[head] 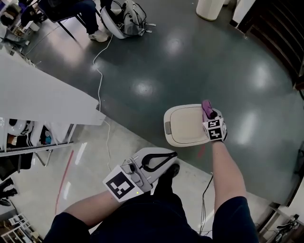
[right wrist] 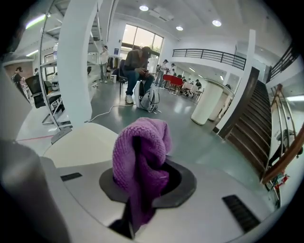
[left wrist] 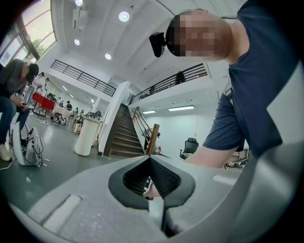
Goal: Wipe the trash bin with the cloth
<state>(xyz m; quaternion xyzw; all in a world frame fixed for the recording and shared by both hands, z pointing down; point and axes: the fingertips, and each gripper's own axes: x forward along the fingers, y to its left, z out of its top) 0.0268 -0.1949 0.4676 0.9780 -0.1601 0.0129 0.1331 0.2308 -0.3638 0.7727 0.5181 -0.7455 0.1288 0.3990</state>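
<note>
A cream trash bin (head: 186, 125) with a closed lid stands on the dark floor ahead of me. My right gripper (head: 211, 115) hovers at the lid's right edge, shut on a purple knitted cloth (head: 207, 107) that sticks up from the jaws. In the right gripper view the cloth (right wrist: 141, 163) bunches above the jaws and the bin's lid (right wrist: 83, 144) lies just beyond at the left. My left gripper (head: 161, 160) is held low near my body, away from the bin, shut with nothing in it. In the left gripper view the left gripper (left wrist: 151, 173) points up toward my arm and the stairs.
A white table (head: 38, 95) fills the left, with a cable (head: 100, 76) trailing over the floor beside it. A seated person (head: 90, 19) and a backpack (head: 126, 19) are at the top. Another tall bin (head: 210, 8) stands far off, by stairs (head: 280, 33).
</note>
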